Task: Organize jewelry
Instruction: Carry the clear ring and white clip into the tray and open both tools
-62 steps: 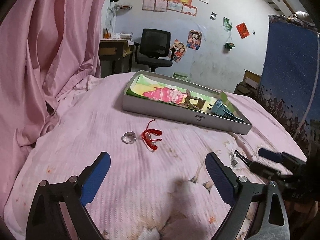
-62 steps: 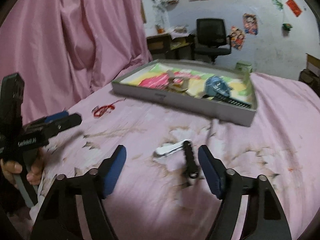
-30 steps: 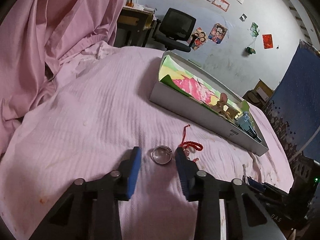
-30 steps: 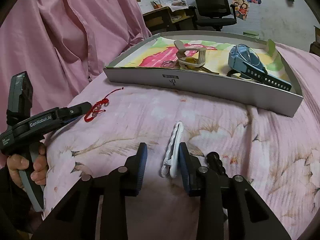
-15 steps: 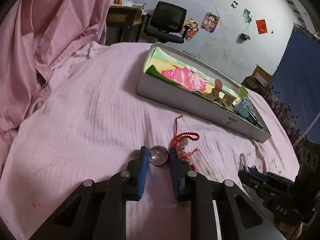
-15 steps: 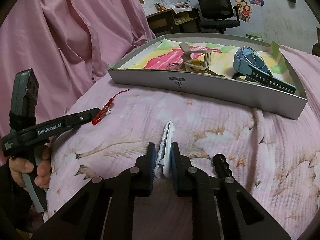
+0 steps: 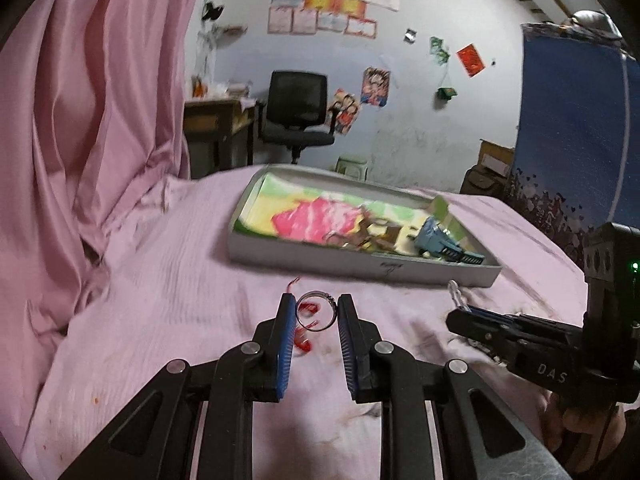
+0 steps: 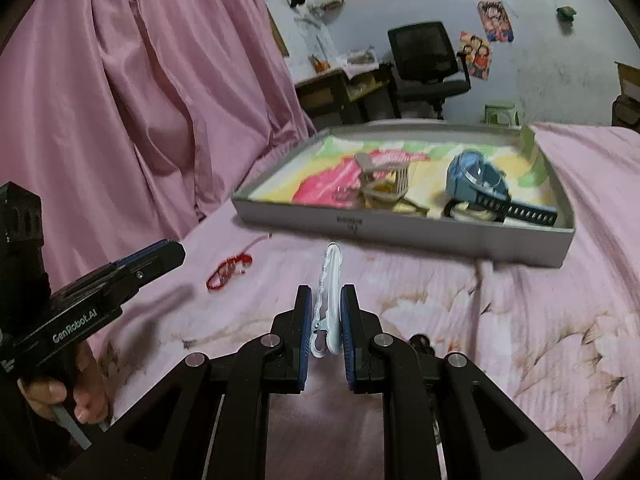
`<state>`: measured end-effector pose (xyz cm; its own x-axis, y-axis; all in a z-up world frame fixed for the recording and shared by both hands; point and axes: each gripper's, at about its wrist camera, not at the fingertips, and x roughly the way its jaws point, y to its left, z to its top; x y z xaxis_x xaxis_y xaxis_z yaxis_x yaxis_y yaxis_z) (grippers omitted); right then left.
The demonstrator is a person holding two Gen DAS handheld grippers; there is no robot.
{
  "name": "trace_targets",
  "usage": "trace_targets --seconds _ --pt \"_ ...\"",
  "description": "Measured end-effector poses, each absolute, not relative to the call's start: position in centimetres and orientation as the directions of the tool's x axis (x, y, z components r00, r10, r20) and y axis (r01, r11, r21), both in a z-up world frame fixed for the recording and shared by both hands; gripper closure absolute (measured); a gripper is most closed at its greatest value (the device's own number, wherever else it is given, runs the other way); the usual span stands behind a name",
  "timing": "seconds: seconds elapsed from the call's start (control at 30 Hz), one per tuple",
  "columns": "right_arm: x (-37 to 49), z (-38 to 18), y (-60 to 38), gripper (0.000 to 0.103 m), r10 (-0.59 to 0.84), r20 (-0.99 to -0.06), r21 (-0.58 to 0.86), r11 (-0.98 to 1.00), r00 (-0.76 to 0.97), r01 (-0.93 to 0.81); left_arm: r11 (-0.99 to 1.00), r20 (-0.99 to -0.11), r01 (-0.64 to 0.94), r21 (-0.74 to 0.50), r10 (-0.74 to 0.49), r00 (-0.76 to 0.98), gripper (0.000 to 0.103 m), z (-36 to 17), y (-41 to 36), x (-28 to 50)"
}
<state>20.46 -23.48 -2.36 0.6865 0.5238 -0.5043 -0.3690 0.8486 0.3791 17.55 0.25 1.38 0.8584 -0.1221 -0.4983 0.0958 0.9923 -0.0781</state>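
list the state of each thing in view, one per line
left gripper: shut on the ring, lifted off the bedspread
ring: held upright between the fingers
right gripper: shut on the white hair clip
white hair clip: held, pointing at the tray
red bracelet: loose on the bedspread
tray: open, holding a blue watch and a claw clip

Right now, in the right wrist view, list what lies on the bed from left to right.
Left hand-held gripper → red string bracelet → white hair clip held in the right hand-held gripper → beige claw clip in the grey tray → blue watch in the same tray.
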Motion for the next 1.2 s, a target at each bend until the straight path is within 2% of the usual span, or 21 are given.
trace_targets --seconds 0.2,0.5,0.63,0.8,0.93,1.2 --pt "20.0 -0.6 -24.4 0.09 0.495 -0.414 0.359 0.86 0.764 -0.362 0.993 -0.437 0.085 -0.079 -0.111 0.893 0.083 2.6 -1.0 17.6" --pt "21.3 3.0 -25.6 0.09 0.385 -0.253 0.26 0.911 0.888 -0.321 0.997 -0.326 0.037 -0.062 -0.055 0.944 0.083 4.4 -2.3 19.5" --pt "22.5 4.4 -25.6 0.09 0.346 -0.212 0.208 0.93 0.914 -0.304 0.999 -0.279 0.025 -0.028 -0.032 0.96 0.083 4.9 -3.3 21.2" --pt "24.6 4.8 -25.6 0.09 0.32 -0.209 0.181 0.941 0.924 -0.285 1.0 -0.242 0.018 -0.006 -0.019 0.97 0.083 5.3 -4.4 24.1" --pt "27.0 4.0 -26.1 0.09 0.313 -0.239 0.201 0.942 0.919 -0.268 1.0 -0.249 0.023 0.001 -0.022 0.968 0.083 5.1 -4.9 26.4" --pt "31.1 1.7 -25.5 0.09 0.319 -0.336 0.218 0.942 0.886 -0.256 0.999 -0.374 0.031 -0.031 -0.041 0.927 0.083 3.4 -4.7 30.9"
